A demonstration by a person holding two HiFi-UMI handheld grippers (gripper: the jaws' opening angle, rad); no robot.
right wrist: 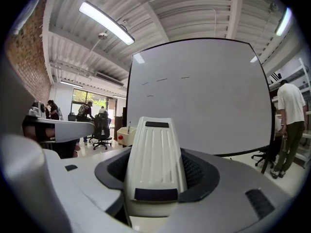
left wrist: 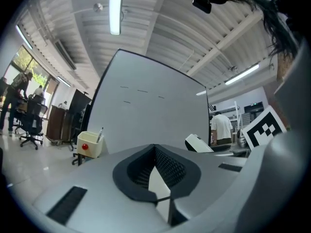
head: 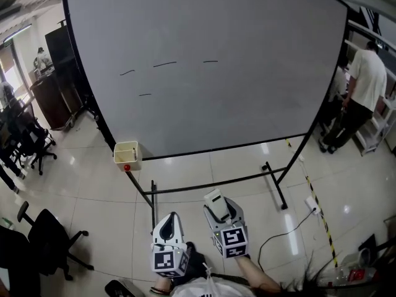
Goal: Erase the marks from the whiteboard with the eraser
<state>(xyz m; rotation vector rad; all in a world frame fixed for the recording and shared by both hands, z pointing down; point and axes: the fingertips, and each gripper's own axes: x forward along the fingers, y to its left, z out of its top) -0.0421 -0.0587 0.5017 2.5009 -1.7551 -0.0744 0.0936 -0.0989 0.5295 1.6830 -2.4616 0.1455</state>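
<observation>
Bright, even light falls from ceiling tubes [left wrist: 115,8] above the whiteboard [head: 204,67]. Below the whiteboard, the glossy floor [head: 247,159] throws glare patches. Both gripper views bulge fisheye-style, corners black, nearest surfaces soft.

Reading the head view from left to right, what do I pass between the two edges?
Black office chair at bottom left → cream box at the board's lower corner → left gripper → right gripper holding the eraser → white power strip on the floor → person by the shelves.
</observation>
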